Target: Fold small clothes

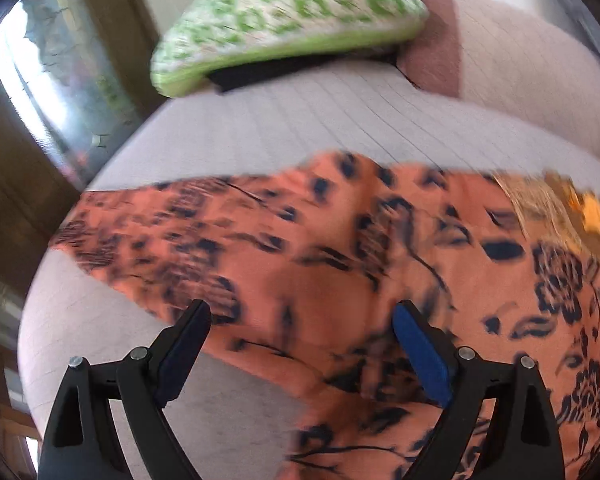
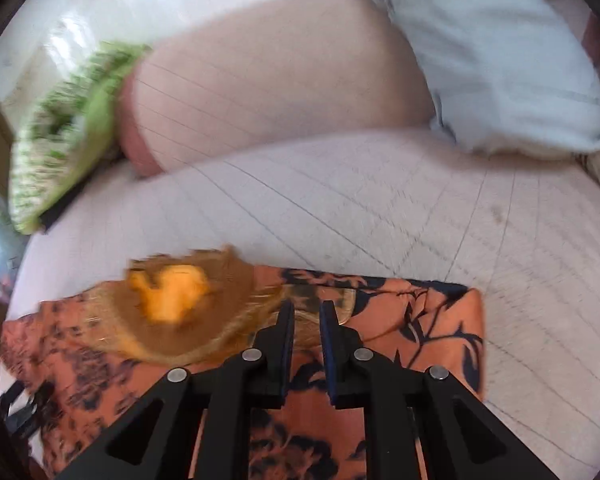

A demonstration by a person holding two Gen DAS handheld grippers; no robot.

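Right tongs (image 2: 305, 312) nearly closed, pinching what looks like the golden-brown edge trim of the orange floral-print cloth garment (image 2: 400, 320); thin fabric between the pads, grip judged real but blur hides the contact. Left tongs (image 1: 302, 320) wide open, hovering over the same orange garment (image 1: 300, 248), nothing between the pads.

Garment spread flat on the pale grey quilted bed (image 2: 340, 200), near edge of it, mostly unfolded. Golden-brown patch with yellow motif (image 2: 168, 300) just left of the right tongs, lying on the garment.

Step in hand, judged: carrying the pinched edge across the garment for a first fold.

To do well:
- Keep pinch firm; thin cloth slips easily.
- Lift only enough to clear the layer beneath, then drag level across.
- Bring left tongs down on the matching edge of the garment, close, move both together so the fold line stays straight.
- Lay edge on edge, no bunching.

Risk: one-sided pull skews the fold.

Beyond the garment: bare bed, then green-and-white patterned pillow (image 1: 284, 20) far from it, white bedding heap (image 2: 500, 60) beyond too.
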